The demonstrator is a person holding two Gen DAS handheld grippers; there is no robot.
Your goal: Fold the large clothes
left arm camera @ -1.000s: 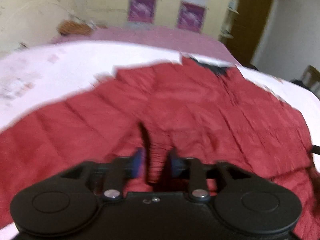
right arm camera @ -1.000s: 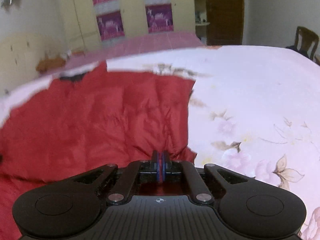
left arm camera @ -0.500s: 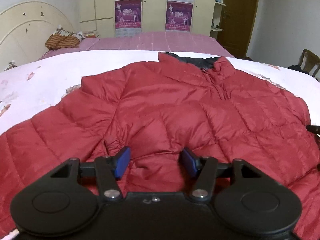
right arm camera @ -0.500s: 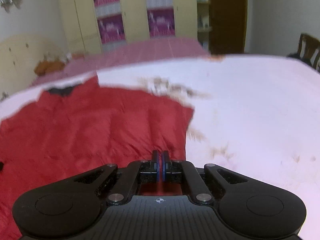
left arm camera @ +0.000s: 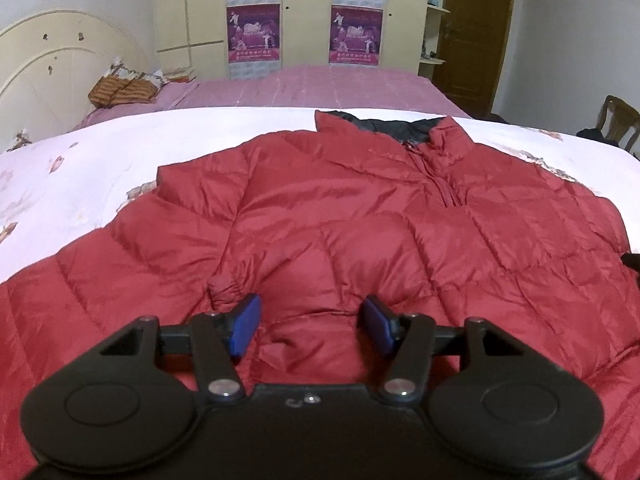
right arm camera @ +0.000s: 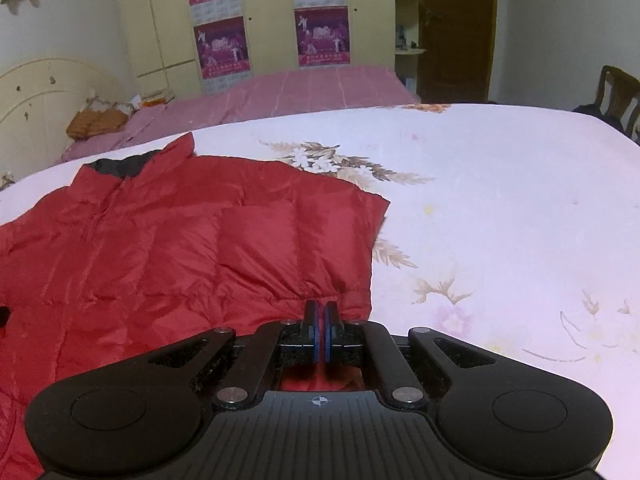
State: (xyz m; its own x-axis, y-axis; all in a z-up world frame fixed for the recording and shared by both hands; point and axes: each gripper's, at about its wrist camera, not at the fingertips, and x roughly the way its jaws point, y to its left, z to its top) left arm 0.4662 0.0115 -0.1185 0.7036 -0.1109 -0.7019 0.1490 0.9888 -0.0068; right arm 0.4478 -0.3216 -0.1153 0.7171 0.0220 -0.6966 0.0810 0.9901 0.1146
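A red quilted jacket (left arm camera: 360, 220) lies front up on the floral bed sheet (left arm camera: 80, 168), its dark-lined collar (left arm camera: 392, 124) at the far side. My left gripper (left arm camera: 312, 328) hovers open over the jacket's lower middle, its blue pads (left arm camera: 244, 330) wide apart with nothing pinched between them. In the right wrist view the jacket (right arm camera: 180, 248) fills the left half, with a sleeve folded across its right side. My right gripper (right arm camera: 320, 332) is shut at the near edge of that folded part, and red fabric shows between and behind its pads.
The white floral sheet (right arm camera: 500, 200) spreads wide to the right of the jacket. A second bed with a pink cover (left arm camera: 320, 88) and a cream headboard (left arm camera: 48, 72) stands behind. Beyond it are a wardrobe (left arm camera: 300, 12) and a wooden chair (right arm camera: 616, 92) at far right.
My left gripper let go of the pinched fold of jacket and opened; the fabric dropped flat. The right gripper stayed shut and sank slightly with its edge of the jacket.
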